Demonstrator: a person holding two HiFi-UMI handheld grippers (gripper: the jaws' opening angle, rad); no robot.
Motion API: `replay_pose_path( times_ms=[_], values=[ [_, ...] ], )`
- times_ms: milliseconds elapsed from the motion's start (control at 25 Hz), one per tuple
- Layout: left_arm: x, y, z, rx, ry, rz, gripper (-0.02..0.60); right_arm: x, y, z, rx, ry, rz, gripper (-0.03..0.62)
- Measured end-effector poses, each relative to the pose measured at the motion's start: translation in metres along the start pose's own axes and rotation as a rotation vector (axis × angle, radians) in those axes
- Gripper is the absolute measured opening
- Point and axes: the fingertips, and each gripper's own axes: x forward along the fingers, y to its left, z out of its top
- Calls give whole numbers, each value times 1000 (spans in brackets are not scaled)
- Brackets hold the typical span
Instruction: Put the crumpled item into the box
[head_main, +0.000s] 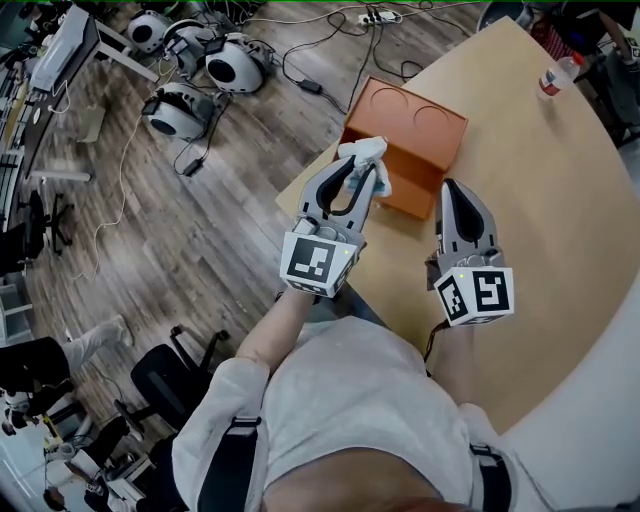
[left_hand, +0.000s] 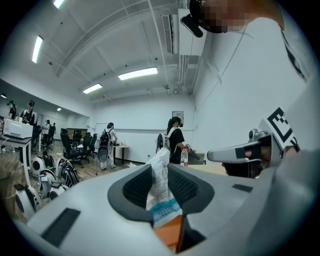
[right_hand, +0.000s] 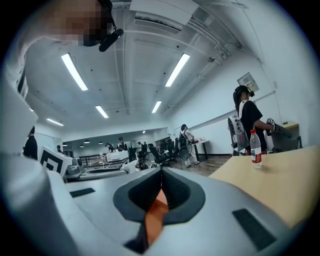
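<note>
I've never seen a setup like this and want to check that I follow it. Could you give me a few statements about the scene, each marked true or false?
1. The left gripper is shut on a crumpled white wrapper. True.
2. The box is blue. False: it is orange.
3. A bottle stands on the table. True.
4. The wrapper lies inside the box. False: the left gripper holds it above the box's near edge.
5. The box sits on the floor. False: it sits on the table.
</note>
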Motion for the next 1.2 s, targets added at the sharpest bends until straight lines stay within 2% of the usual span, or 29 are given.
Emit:
replay_pose_path(
  times_ms=[320, 520, 840, 1080, 1200],
  values=[
    [29, -6, -44, 37, 154, -46, 103, 6, -14, -9, 25, 19, -11, 9],
    [42, -16, -71, 126, 267, -89, 103, 7, -26, -16, 51, 27, -26, 11],
    [60, -29, -110, 182, 421, -187, 103, 7, -41, -25, 80, 33, -45, 9],
    [69, -34, -131, 315, 533, -235, 103, 4, -51, -30, 92, 37, -55, 9],
    [72, -37, -141, 323, 580, -266, 103, 4, -57, -30, 108, 38, -70, 9]
  ],
)
